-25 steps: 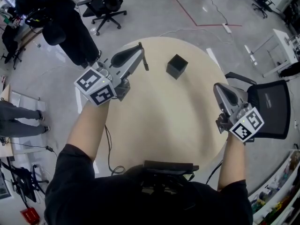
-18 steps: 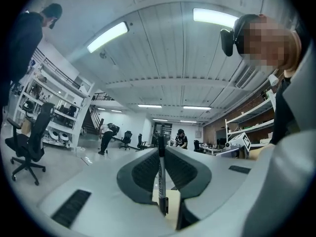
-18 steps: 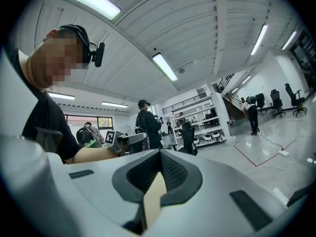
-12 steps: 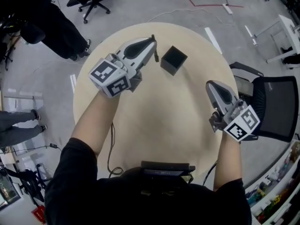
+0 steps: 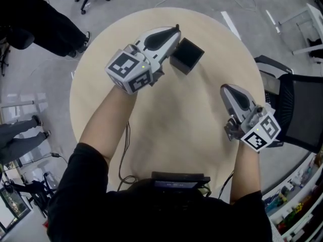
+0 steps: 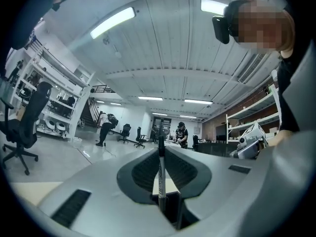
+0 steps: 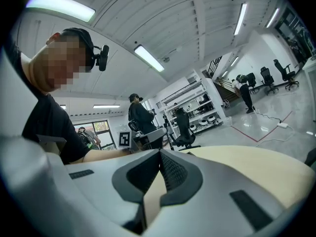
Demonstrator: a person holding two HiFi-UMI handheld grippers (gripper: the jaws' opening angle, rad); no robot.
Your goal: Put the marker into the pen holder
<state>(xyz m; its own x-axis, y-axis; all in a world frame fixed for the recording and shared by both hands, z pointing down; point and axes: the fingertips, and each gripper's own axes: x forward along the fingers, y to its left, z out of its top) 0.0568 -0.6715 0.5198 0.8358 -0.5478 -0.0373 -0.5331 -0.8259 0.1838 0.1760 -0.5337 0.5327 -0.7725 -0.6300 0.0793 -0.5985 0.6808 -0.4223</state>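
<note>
A slim black marker [image 6: 160, 174] with a pale label stands upright between the jaws of my left gripper [image 6: 161, 152], which is shut on it. In the head view the left gripper [image 5: 176, 33] hovers over the far part of the round beige table [image 5: 166, 130], its tips at the upper left edge of the black cube pen holder [image 5: 187, 56]. The marker's lower end is hidden there. My right gripper [image 5: 226, 88] hangs over the table's right side, well short of the holder. Its jaws [image 7: 159, 153] meet at the tips with nothing between them.
A black office chair [image 5: 299, 116] stands just off the table's right edge. A person in dark clothes [image 5: 35, 19] stands on the floor at the far left. A cable [image 5: 124, 153] hangs at the table's near left edge. Shelves and more people are far off.
My left gripper has carried the marker right and forward, from left of the pen holder up to its edge. The right gripper has barely moved.
</note>
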